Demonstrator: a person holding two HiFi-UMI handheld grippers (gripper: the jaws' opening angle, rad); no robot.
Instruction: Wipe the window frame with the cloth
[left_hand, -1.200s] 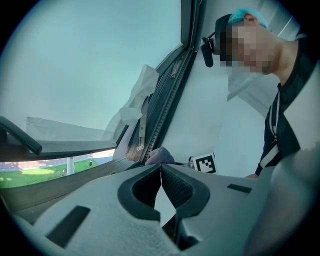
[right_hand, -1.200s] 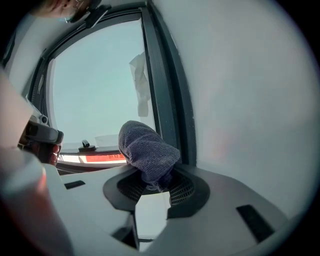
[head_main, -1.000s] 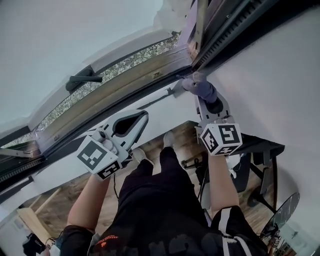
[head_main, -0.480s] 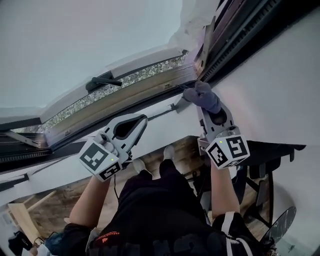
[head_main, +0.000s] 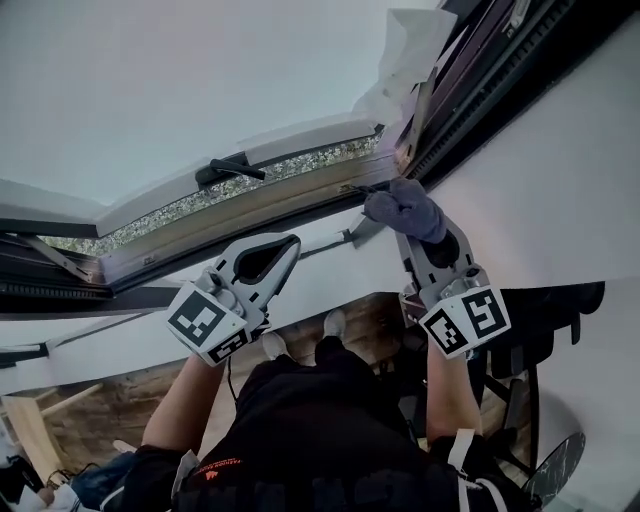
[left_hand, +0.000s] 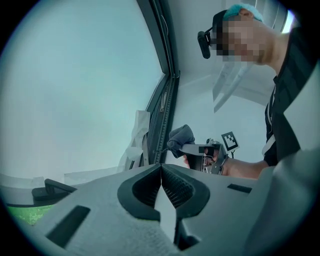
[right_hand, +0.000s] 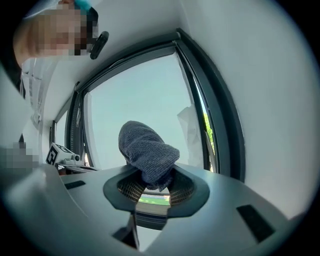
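A grey cloth (head_main: 405, 208) is bunched in my right gripper (head_main: 415, 225), which is shut on it. The cloth touches the lower corner of the dark window frame (head_main: 470, 85), where the sill rail (head_main: 250, 215) meets the upright. In the right gripper view the cloth (right_hand: 147, 150) sticks up out of the right gripper (right_hand: 152, 182) in front of the glass and the frame (right_hand: 220, 117). My left gripper (head_main: 285, 248) is shut on nothing and hangs below the sill, to the cloth's left. The left gripper view shows the left gripper (left_hand: 161, 167), with cloth (left_hand: 180, 139) and frame (left_hand: 165, 107) beyond.
A black window handle (head_main: 232, 168) lies on the open sash at the left. Loose white film (head_main: 412, 45) hangs at the frame's upper corner. A white wall (head_main: 540, 190) flanks the frame on the right. Wooden floor (head_main: 110, 405) and the person's dark legs are below.
The head view has swung, so the window has slid right and down in the picture. The cloth stays at the frame's corner in the right gripper. The left gripper remains shut and low.
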